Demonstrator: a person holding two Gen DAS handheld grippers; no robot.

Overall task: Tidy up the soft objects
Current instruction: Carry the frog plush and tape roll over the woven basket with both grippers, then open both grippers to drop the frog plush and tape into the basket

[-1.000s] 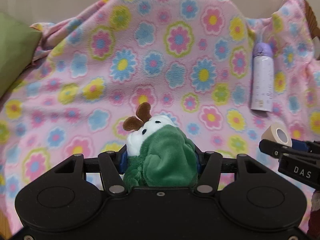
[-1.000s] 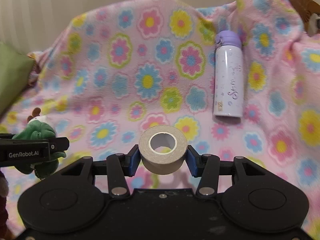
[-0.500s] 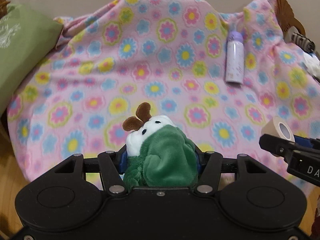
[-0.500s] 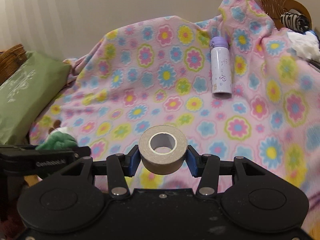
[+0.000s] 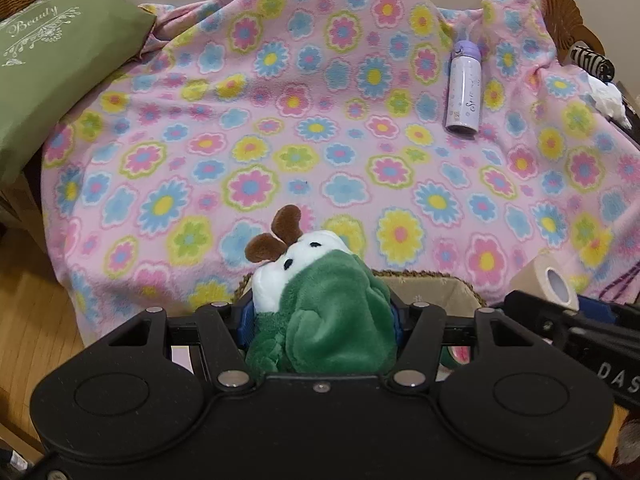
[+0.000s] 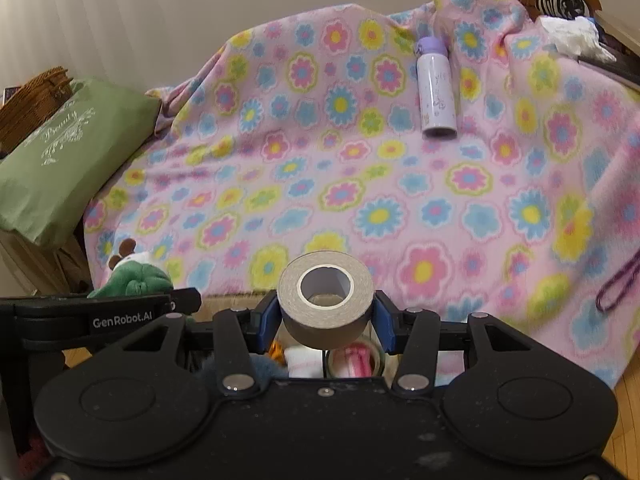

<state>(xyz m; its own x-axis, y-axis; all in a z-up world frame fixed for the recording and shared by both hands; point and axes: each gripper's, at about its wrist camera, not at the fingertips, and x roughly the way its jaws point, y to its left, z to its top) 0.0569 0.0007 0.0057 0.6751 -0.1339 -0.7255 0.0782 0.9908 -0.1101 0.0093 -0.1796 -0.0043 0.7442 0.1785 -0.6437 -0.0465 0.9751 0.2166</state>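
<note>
Green plush (image 5: 328,312) is pinched in the left gripper (image 5: 320,320) above a basket (image 5: 440,284) at the blanket (image 5: 320,120) edge, while the right gripper (image 6: 326,320) clamps a tape roll (image 6: 326,300).

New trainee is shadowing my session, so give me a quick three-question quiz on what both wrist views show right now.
1. True or false: the left gripper is shut on the green plush toy.
2. What does the right gripper hold? A) purple bottle B) roll of tape C) green pillow
3. Fill in: the purple bottle lies on the flowered ____.

Key
1. True.
2. B: the roll of tape sits between the blue pads.
3. Blanket.
</note>
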